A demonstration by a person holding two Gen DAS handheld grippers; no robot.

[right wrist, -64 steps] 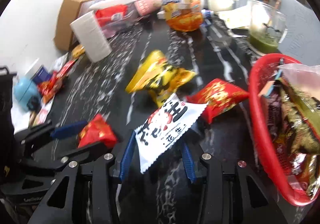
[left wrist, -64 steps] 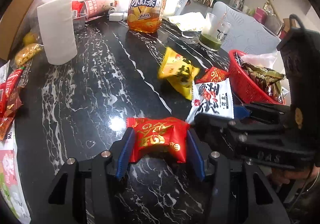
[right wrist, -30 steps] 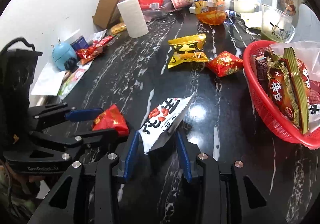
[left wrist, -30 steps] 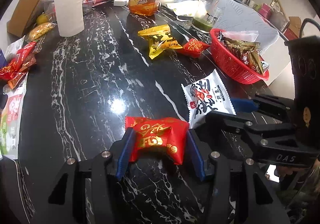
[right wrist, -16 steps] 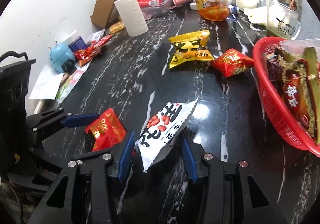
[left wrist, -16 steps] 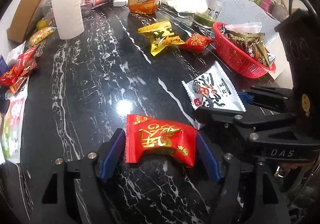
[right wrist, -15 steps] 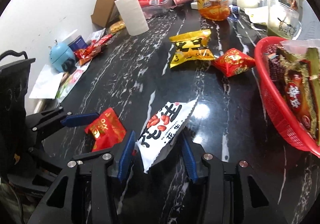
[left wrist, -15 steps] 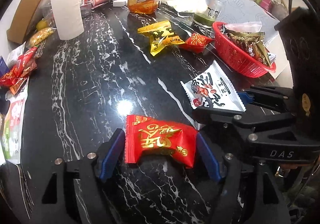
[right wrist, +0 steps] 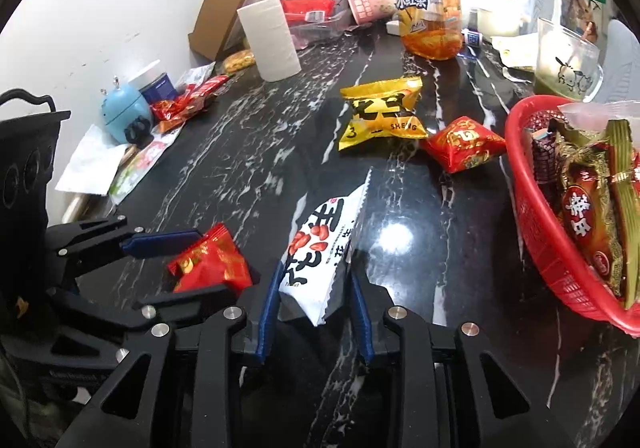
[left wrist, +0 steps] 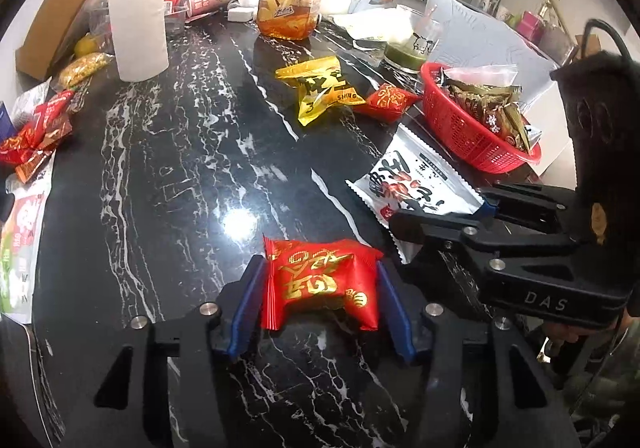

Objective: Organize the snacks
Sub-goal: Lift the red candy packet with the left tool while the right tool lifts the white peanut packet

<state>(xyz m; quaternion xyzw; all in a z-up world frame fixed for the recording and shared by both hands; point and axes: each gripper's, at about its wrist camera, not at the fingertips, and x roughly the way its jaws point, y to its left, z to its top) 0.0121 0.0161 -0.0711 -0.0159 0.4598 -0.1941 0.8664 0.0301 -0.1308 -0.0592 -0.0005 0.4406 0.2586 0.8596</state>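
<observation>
A red snack packet (left wrist: 322, 282) is bracketed by the blue pads of the left gripper (left wrist: 320, 300) at the near edge of the black marble table (left wrist: 168, 175); the jaws are closing, and the packet's crimped ends are seen against both pads, slightly bunched, so a grip is judged to be made. To its right, a white peanut packet (right wrist: 320, 248) is pinched on edge by the right gripper (right wrist: 314, 308), whose jaws are also closing to a narrow gap, the packet bent upward between the pads. The grasping step is judged to be in hand for both packets at once. A red basket (right wrist: 560, 260), already part filled with wrapped snacks, is placed at the right side of the table, with a yellow packet (right wrist: 382, 113) and a second red packet (right wrist: 464, 143) lying loose farther out. A lift is called for next, followed by a carry rightward over the basket rim before release; the white packet, held thinly by one end, may slip if swung quickly.
</observation>
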